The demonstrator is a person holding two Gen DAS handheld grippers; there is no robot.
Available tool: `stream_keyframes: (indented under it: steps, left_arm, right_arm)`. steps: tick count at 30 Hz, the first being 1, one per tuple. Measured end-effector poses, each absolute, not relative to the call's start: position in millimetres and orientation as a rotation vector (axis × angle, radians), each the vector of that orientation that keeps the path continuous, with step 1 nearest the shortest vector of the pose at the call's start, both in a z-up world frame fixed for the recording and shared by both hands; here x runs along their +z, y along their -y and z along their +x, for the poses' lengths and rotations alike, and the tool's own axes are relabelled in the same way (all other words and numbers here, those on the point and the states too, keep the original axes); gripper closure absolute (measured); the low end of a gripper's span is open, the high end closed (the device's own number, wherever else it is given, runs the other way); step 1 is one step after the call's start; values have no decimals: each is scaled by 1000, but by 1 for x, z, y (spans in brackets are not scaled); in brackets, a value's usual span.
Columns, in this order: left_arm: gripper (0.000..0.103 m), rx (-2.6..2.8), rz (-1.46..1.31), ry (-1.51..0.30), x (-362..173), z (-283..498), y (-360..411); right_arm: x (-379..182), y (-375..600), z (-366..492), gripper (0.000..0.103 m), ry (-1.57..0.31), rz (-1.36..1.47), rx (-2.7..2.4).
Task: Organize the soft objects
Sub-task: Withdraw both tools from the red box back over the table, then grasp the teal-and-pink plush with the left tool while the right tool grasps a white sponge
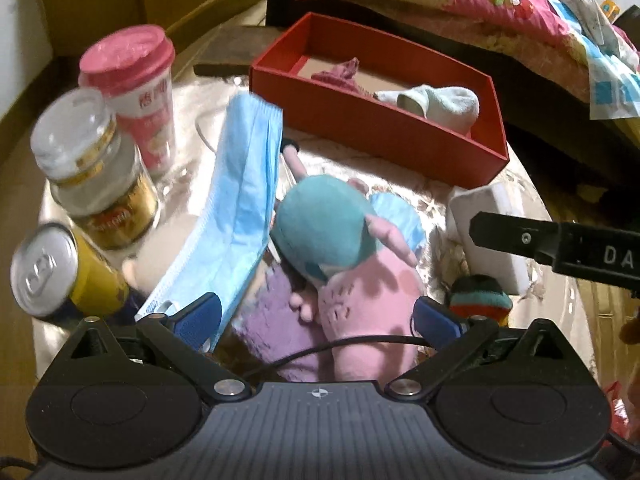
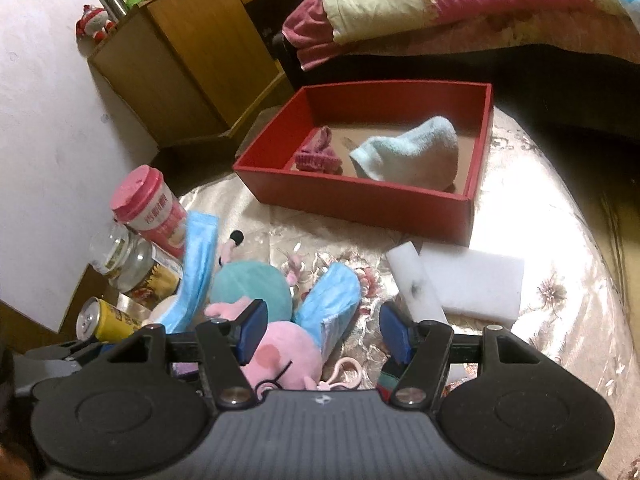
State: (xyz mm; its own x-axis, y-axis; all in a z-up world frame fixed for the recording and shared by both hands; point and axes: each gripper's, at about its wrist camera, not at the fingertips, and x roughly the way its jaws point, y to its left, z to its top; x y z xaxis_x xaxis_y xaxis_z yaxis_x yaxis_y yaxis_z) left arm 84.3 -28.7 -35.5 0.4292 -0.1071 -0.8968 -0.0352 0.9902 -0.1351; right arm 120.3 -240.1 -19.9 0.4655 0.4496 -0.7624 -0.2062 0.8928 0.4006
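Observation:
A plush pig with a pink head and a teal body lies on the flowered cloth, with a purple soft piece beside it. My left gripper hangs open just above both, one pad on each side. A blue face mask leans at the left and a second mask lies to the pig's right. My right gripper stands open over the pig's head, and its pads press on nothing. The red box behind holds a light blue sock and a maroon sock.
A pink-lidded cup, a glass jar and a yellow can crowd the left edge. White foam blocks lie at the right, near a striped knit piece. A bed with a pink quilt and a wooden cabinet stand behind.

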Motion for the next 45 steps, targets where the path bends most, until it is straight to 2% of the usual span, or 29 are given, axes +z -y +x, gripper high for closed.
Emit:
stream_keyframes:
  steps: [22,34,38,45]
  left_arm:
    - [5,-68,-158,-1179,-57,91,41]
    - [7,-163,-204,-1140,-34,81,43]
    - [14,-168,-227,-1192,-49,86,53]
    - [13,-134,-273,-1272,-77,101,60]
  right_arm:
    - [-38,253,128,63,-1056,199,374]
    - [-28,270,131,62,-1023,245,342]
    - [-34,269,132,61,-1044,234,331]
    - [-30,278,130,59,-1027,246,331]
